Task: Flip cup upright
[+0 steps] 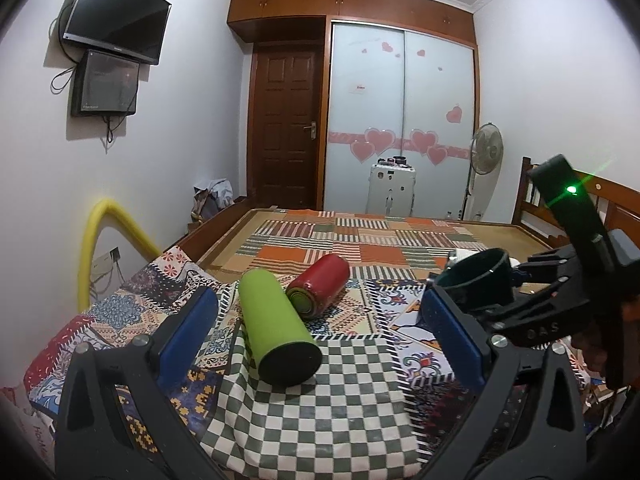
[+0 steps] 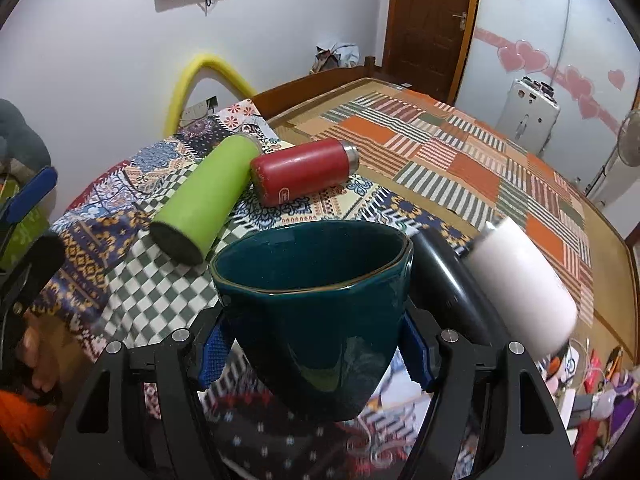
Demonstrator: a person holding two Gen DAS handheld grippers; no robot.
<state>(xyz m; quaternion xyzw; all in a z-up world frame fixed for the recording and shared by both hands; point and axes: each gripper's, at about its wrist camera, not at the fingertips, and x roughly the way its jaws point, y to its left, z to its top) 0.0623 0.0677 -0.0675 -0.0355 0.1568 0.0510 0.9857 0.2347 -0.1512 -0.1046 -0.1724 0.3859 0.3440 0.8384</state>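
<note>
A dark teal cup (image 2: 316,312) is held upright, mouth up, between the blue pads of my right gripper (image 2: 316,354), which is shut on its lower body. The cup also shows in the left wrist view (image 1: 476,276) at the right, held by the right gripper (image 1: 496,292). My left gripper (image 1: 324,316) is open and empty, its blue pads (image 1: 188,328) on either side of a green bottle (image 1: 278,328) lying on the bed. I cannot tell whether the cup touches the bedding.
A red bottle (image 1: 320,290) lies behind the green bottle, touching it. A white cup (image 2: 524,288) and a black bottle (image 2: 452,280) lie to the right of the teal cup. Patterned cloths (image 1: 304,412) cover the bed (image 1: 400,236). The wall and a yellow tube (image 1: 108,236) are at left.
</note>
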